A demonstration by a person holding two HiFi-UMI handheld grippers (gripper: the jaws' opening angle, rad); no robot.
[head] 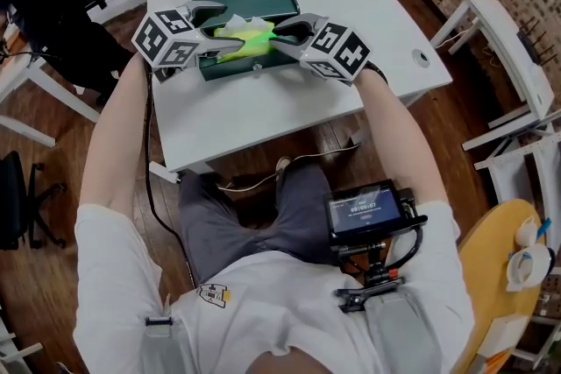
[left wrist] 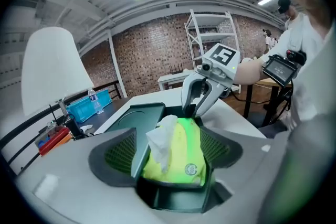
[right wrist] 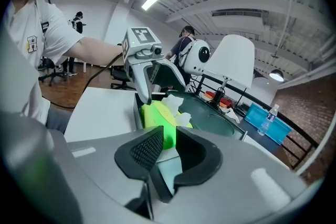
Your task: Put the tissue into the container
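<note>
Head view, with both gripper views. The pack (head: 244, 39), bright green, lies inside the container (head: 256, 67) on the table (head: 263, 114), at my 12 o'clock; a white sheet (left wrist: 160, 140) pokes from its top.

My left gripper (head: 233, 25), at the pack's 9 o'clock, has its jaws spread, straddling the pack's near end without clearly pressing it. My right gripper (head: 279, 39), at 3 o'clock, has its jaws nearly together on what I take to be the container's end wall.

Step in hand, as I judge it: seating the pack. I should brace the container with the right, settle the pack level, and avoid snagging the sheet.
</note>
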